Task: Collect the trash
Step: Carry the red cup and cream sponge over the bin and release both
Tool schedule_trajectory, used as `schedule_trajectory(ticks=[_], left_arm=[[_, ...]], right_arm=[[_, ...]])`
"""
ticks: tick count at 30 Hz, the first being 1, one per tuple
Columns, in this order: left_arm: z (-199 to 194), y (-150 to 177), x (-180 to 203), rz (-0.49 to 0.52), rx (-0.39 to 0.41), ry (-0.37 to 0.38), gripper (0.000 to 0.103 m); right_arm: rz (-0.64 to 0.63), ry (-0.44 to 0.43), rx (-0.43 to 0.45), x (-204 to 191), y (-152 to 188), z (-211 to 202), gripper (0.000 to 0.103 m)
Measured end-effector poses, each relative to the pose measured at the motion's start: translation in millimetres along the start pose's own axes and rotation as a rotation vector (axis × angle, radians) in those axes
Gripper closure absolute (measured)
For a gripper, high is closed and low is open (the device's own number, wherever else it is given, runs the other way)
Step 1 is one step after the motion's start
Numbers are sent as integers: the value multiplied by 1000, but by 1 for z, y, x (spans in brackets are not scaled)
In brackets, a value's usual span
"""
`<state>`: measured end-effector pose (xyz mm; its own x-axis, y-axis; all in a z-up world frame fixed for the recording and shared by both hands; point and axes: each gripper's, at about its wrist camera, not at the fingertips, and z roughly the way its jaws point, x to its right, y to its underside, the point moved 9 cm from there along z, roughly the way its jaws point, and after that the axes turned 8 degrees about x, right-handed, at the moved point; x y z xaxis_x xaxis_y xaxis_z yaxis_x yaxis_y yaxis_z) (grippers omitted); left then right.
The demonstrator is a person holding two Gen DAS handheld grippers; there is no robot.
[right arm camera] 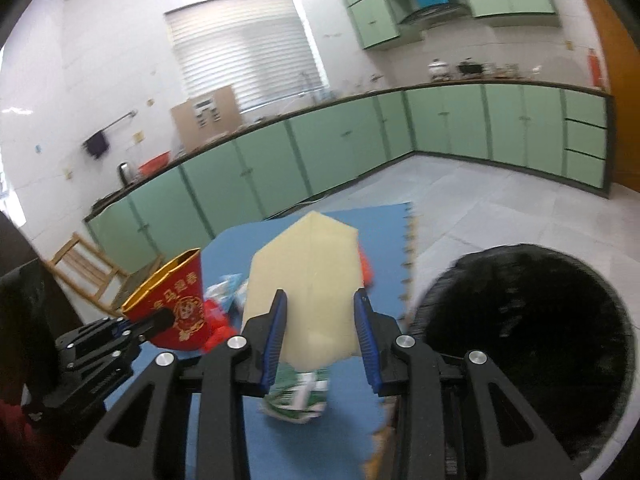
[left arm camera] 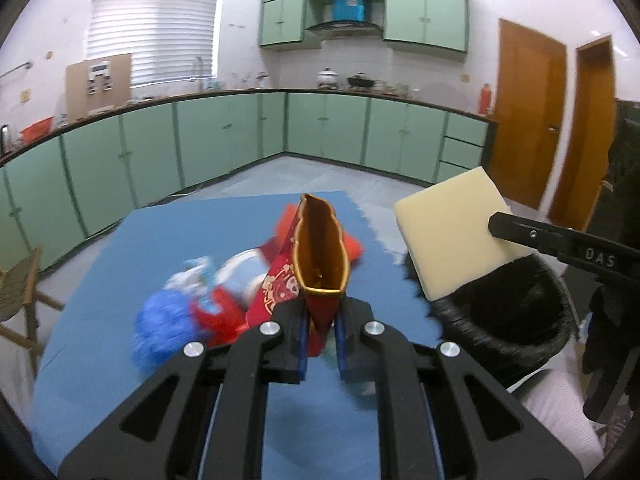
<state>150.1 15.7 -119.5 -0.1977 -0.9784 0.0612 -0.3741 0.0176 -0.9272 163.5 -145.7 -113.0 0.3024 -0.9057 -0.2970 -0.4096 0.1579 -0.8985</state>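
fingers of my right gripper (right arm camera: 320, 336) clamp the foam block (right arm camera: 308, 280), its long axis running ahead; trash bin (right arm camera: 520, 340) sits just right, nearer this hand. my left gripper (left arm camera: 322, 336) pinches the red box (left arm camera: 320, 256).

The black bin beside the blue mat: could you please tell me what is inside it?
Nothing can be made out inside the black bin: its lined interior reads as uniform darkness in both views. In the left wrist view the foam block held by the right claw covers part of its opening.
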Motion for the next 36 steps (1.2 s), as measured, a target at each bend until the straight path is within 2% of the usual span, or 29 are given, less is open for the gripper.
schedule_trajectory(ticks=[6, 12, 18, 25, 28, 29, 31, 34, 36], left_arm=[[34, -3, 70, 28, -15, 150, 94], [71, 3, 137, 48, -45, 269, 94], [109, 18, 190, 48, -98, 337, 94], [141, 38, 219, 75, -157, 367, 93], [150, 42, 223, 78, -181, 372, 88], [152, 43, 222, 72, -190, 375, 76], [152, 40, 220, 61, -190, 368, 57], [147, 36, 209, 59, -174, 352, 55], [143, 35, 199, 53, -168, 336, 53]], right_arm=[[35, 134, 22, 65, -5, -23, 69], [70, 261, 22, 129, 1, -43, 69], [98, 358, -14, 179, 19, -50, 69], [144, 416, -52, 207, 40, -46, 69], [143, 448, -72, 216, 47, -46, 65], [138, 461, -77, 218, 48, -45, 64], [139, 472, -80, 220, 50, -45, 52], [146, 494, -69, 222, 49, -49, 44], [150, 504, -59, 221, 48, -51, 32]])
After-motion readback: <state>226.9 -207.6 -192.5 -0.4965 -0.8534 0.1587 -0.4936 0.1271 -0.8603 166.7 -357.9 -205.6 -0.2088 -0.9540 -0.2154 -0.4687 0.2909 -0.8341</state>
